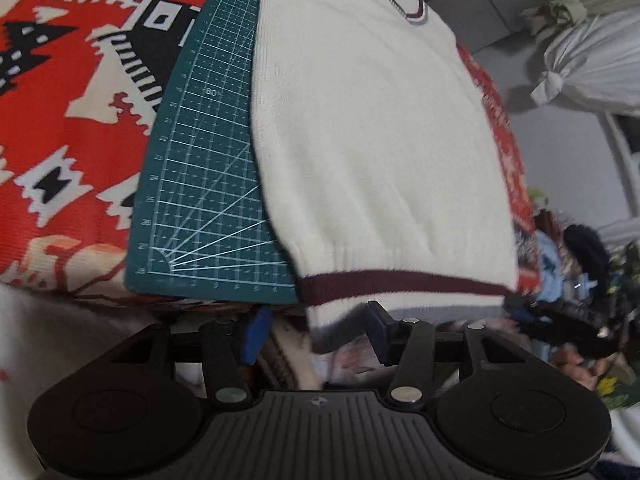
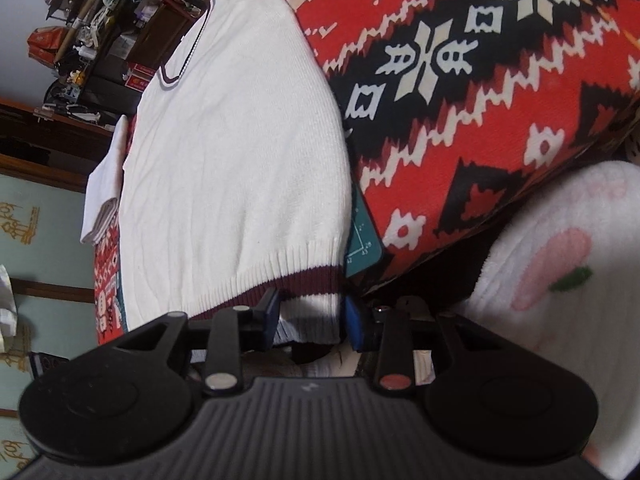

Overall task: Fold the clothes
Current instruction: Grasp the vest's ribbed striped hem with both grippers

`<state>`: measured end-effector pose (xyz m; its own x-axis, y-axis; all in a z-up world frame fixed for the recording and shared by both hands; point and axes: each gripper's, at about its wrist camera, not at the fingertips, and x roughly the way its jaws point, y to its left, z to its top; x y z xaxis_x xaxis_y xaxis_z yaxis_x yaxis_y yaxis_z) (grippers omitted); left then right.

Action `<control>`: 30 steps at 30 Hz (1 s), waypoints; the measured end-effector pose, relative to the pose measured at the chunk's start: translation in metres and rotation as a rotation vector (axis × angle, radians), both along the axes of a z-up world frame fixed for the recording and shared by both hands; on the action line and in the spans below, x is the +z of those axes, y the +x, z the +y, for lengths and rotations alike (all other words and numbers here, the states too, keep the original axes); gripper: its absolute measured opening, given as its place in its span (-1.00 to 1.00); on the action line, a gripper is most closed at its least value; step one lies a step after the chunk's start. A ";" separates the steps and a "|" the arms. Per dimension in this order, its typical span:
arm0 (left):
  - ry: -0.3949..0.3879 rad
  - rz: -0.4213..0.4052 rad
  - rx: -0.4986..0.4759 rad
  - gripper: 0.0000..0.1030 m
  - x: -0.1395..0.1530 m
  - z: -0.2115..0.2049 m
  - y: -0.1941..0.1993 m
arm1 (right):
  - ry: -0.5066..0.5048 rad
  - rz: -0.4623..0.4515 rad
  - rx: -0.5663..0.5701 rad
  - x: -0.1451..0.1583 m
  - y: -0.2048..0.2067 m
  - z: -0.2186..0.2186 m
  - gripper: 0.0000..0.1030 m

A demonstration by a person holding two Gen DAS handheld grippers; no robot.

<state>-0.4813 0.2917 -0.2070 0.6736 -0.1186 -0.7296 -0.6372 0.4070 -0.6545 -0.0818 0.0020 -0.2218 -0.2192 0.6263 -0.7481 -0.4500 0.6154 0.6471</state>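
Observation:
A white knit sweater [image 1: 372, 132] with a maroon hem stripe and a striped V-neck lies flat on a green cutting mat [image 1: 200, 184] on a red patterned blanket [image 1: 72, 92]. Its hem hangs over the near edge. My left gripper [image 1: 316, 334] is open at that edge, its blue pads wide apart, with the hem's left corner between them. In the right wrist view the same sweater [image 2: 232, 152] stretches away. My right gripper [image 2: 312, 320] is open more narrowly, with the hem's right corner filling the gap between its pads. Only a corner of the mat [image 2: 362, 240] shows there.
A folded white cloth [image 2: 104, 192] lies beside the sweater's far side. A fluffy white and pink blanket [image 2: 560, 280] sits near my right gripper. A tied white bag [image 1: 592, 68] and a pile of clutter [image 1: 580, 264] stand beyond the bed. Dark shelves [image 2: 100, 20] stand behind.

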 end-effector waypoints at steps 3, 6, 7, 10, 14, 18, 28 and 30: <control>-0.012 -0.021 0.008 -0.02 -0.002 0.000 0.000 | 0.025 0.022 -0.011 0.001 0.002 -0.001 -0.25; -0.024 -0.043 0.016 -0.03 -0.004 0.000 0.000 | 0.075 0.036 -0.011 0.011 0.002 -0.007 -0.25; -0.024 -0.066 0.022 -0.03 -0.001 -0.002 -0.001 | 0.091 0.044 -0.012 0.014 0.003 -0.007 -0.25; -0.018 -0.129 0.036 -0.03 0.010 0.001 -0.002 | 0.122 0.073 -0.022 0.019 0.003 -0.008 -0.25; -0.031 -0.106 0.045 -0.03 0.006 0.004 0.005 | 0.131 0.124 -0.049 0.015 0.004 -0.002 -0.26; -0.046 -0.037 0.056 -0.23 -0.004 0.004 0.013 | 0.072 0.094 -0.050 0.010 -0.003 0.006 -0.30; 0.003 0.201 0.067 -0.87 0.008 0.004 0.031 | -0.073 -0.012 -0.074 0.015 -0.011 0.019 -0.86; 0.060 0.291 0.066 -0.88 0.017 0.000 0.035 | -0.120 -0.059 -0.095 0.022 -0.012 0.018 -0.87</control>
<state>-0.4458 0.2921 -0.1903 0.4404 -0.0323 -0.8972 -0.8206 0.3909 -0.4168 -0.0938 0.0200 -0.2001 -0.1169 0.5477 -0.8285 -0.4209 0.7283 0.5408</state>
